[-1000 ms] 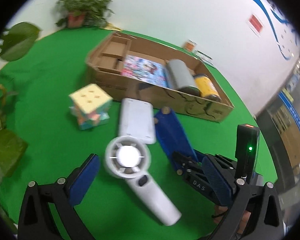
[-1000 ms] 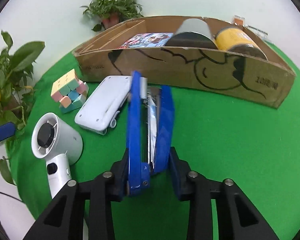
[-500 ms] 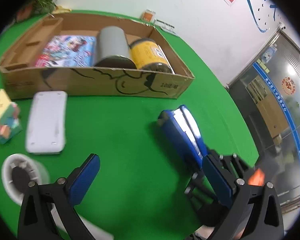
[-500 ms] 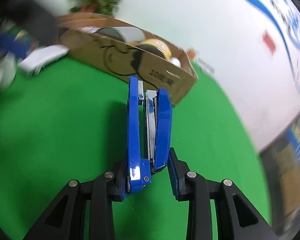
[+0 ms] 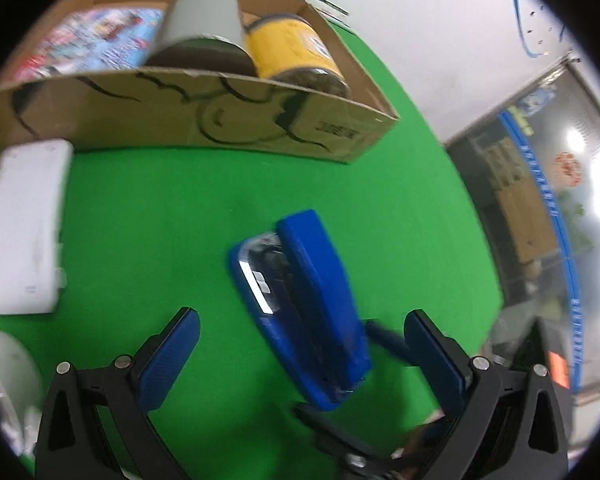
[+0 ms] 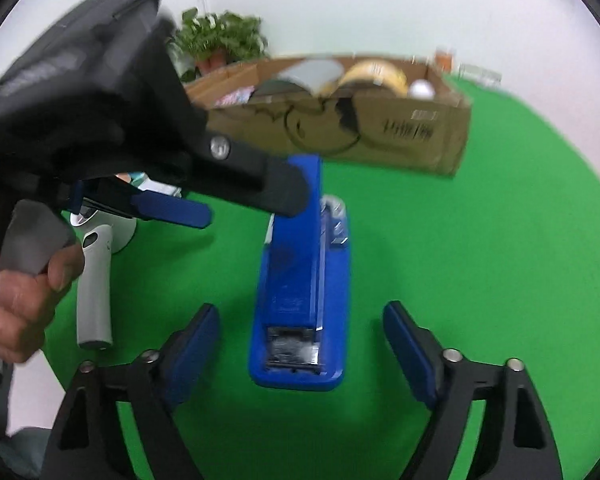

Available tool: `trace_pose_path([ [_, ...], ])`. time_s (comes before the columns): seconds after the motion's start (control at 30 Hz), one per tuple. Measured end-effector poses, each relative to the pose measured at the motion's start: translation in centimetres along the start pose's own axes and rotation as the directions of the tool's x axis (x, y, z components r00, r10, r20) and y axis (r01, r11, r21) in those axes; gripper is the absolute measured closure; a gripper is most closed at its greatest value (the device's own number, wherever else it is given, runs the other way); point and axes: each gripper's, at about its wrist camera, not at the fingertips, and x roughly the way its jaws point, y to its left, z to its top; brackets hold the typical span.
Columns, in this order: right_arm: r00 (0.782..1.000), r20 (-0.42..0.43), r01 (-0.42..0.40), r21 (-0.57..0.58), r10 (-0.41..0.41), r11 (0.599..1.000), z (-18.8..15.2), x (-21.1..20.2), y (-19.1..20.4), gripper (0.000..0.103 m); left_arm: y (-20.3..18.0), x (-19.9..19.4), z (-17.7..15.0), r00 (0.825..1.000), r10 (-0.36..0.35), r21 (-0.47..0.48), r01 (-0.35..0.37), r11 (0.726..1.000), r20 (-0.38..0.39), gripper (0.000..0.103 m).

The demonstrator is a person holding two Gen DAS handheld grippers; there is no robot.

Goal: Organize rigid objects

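Observation:
A blue stapler point(image 6: 300, 292) lies flat on the green cloth, in front of the cardboard box point(image 6: 380, 132). My right gripper point(image 6: 302, 346) straddles its near end; its jaws are opening and the pads stand clear of the stapler's sides. In the left wrist view the stapler point(image 5: 304, 312) also lies between the spread fingers of my left gripper point(image 5: 302, 354), which is open and not touching it. From the right wrist view, the left gripper point(image 6: 256, 208) reaches in from the upper left over the stapler's far end, held by a hand point(image 6: 20, 300).
The box point(image 5: 260, 128) holds a grey cylinder point(image 5: 204, 28), a yellow can point(image 5: 292, 48), a colourful booklet point(image 5: 100, 40) and a white ball point(image 6: 420, 88). A white flat case point(image 5: 24, 224) and a white handheld fan point(image 6: 96, 280) lie left of the stapler. A potted plant point(image 6: 220, 40) stands behind the box.
My right gripper has let go of the stapler, which now lies on the cloth, and its jaws have spread. My left gripper has swung right, away from the fan, and now straddles the stapler.

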Motion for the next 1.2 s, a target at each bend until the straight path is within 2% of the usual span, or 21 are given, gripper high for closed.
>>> trace_pose_path([
  [0.03,1.000,0.011,0.017,-0.006,-0.017,1.000,0.1,0.3,0.2,0.035,0.1,0.3,0.0,0.999,-0.028,-0.013,0.028,1.000,-0.017,0.002],
  [0.07,0.999,0.010,0.037,-0.014,-0.037,0.999,0.1,0.6,0.3,0.038,0.2,0.4,0.0,0.999,-0.026,-0.022,0.025,0.999,-0.020,0.002],
  [0.13,0.996,0.019,0.087,-0.035,-0.087,0.996,-0.1,1.4,0.7,0.050,0.2,0.7,-0.2,1.000,-0.007,-0.018,0.006,1.000,-0.025,0.002],
  [0.17,0.993,0.024,0.116,-0.049,-0.115,0.992,-0.2,1.6,0.9,0.052,0.2,0.9,-0.3,0.999,-0.003,-0.018,0.003,1.000,-0.033,0.002],
  [0.27,0.993,0.025,0.118,-0.023,-0.117,0.993,-0.2,1.9,0.7,0.052,0.4,1.4,-0.7,0.998,0.001,-0.026,-0.003,1.000,-0.057,0.002],
  [0.4,0.994,0.010,0.111,0.028,-0.112,0.993,0.1,2.5,0.3,0.053,-0.2,1.3,-1.2,0.998,0.040,0.010,-0.039,0.999,-0.043,0.004],
  [0.5,0.997,-0.004,0.074,0.055,-0.074,0.996,0.4,3.0,0.0,0.053,-0.4,1.3,-1.0,0.997,0.074,0.025,-0.074,0.997,-0.024,0.011],
  [0.57,0.998,-0.005,0.060,0.063,-0.060,0.996,0.7,3.4,-0.2,0.053,-0.7,1.2,-1.1,0.994,0.113,0.039,-0.113,0.993,-0.006,0.023],
  [0.6,0.998,-0.006,0.064,0.072,-0.064,0.995,0.8,3.6,-0.3,0.053,-0.7,1.2,-1.0,0.992,0.123,0.041,-0.123,0.992,-0.002,0.025],
  [0.63,0.998,-0.009,0.064,0.080,-0.064,0.995,1.0,3.8,-0.5,0.053,-0.2,1.0,-0.8,0.990,0.143,0.043,-0.143,0.989,0.002,0.033],
  [0.77,0.998,-0.011,0.068,0.085,-0.067,0.994,1.0,3.8,-0.4,0.053,-0.3,0.9,-0.4,0.990,0.141,0.037,-0.141,0.989,0.001,0.035],
  [0.9,0.997,0.002,0.074,0.059,-0.075,0.995,2.8,3.7,-0.1,0.053,0.3,-0.4,-0.4,0.991,0.133,0.018,-0.133,0.991,0.017,0.036],
  [1.07,0.993,0.064,0.102,0.015,-0.102,0.995,5.5,2.1,1.7,0.053,-0.9,-3.6,0.2,0.986,0.138,0.055,-0.144,0.988,0.098,0.038],
  [1.1,0.991,0.079,0.109,0.007,-0.109,0.994,6.1,2.0,1.9,0.053,-1.3,-4.4,0.5,0.983,0.143,0.065,-0.151,0.986,0.118,0.040],
  [1.13,0.986,0.105,0.127,-0.004,-0.126,0.992,7.0,1.7,2.0,0.060,-1.6,-4.9,0.7,0.979,0.149,0.078,-0.161,0.984,0.136,0.056],
  [1.17,0.989,0.120,0.083,-0.012,-0.081,0.996,7.9,1.6,2.1,0.062,-2.1,-5.8,1.2,0.978,0.140,0.113,-0.158,0.981,0.155,0.074],
  [1.2,0.991,0.126,0.058,-0.018,-0.055,0.998,8.8,1.5,2.3,0.076,-2.4,-6.3,1.7,0.980,0.129,0.124,-0.149,0.981,0.150,0.076],
])
